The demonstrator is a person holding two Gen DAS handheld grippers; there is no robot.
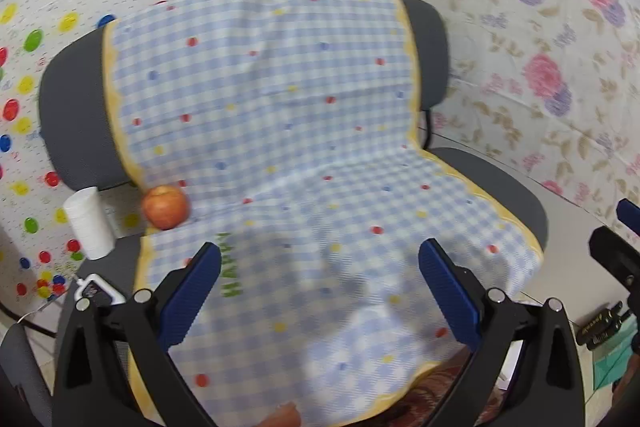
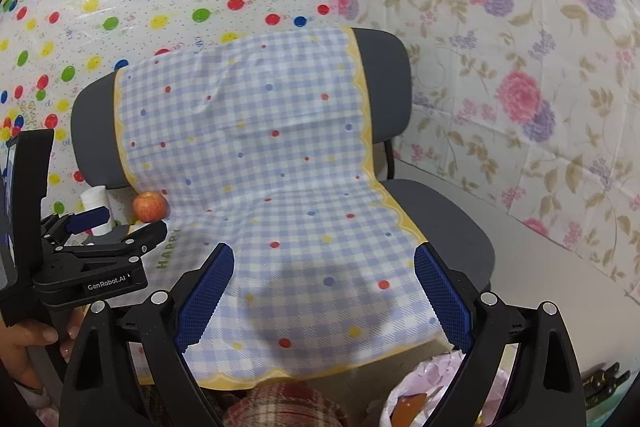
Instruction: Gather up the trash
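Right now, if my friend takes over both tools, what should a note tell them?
Left tool: open, nothing in it, raised above the chair's seat.
Right tool: open, nothing in it, raised above the seat as well.
On the chair: a checked cloth covers back and seat. An apple sits at the cloth's left edge, a white paper cup stands just left of it.
Plastic bag: on the floor below the seat's front, something orange inside.
Done: some trash seems bagged.
Left: likely the cup, maybe the apple; neither is touched now.
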